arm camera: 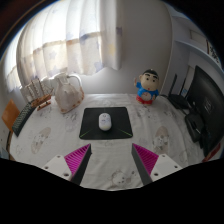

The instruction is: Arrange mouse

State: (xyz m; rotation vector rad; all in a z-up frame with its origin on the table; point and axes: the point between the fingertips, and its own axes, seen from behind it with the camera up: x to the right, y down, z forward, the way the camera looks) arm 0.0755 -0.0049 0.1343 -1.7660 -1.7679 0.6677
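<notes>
A white mouse point(105, 123) lies on a black mouse mat point(106, 124) in the middle of a table covered with a white patterned cloth point(60, 130). My gripper point(113, 160) is open and empty, held above the table on the near side of the mat. Its two fingers with magenta pads point(78, 157) stand wide apart. The mouse is beyond the fingertips, a little left of the middle line between them.
A white kettle-like jug point(67, 93) stands at the back left. A cartoon figure toy point(147, 87) in red and blue stands at the back right. Dark devices point(183, 100) sit at the right edge. A curtained window is behind the table.
</notes>
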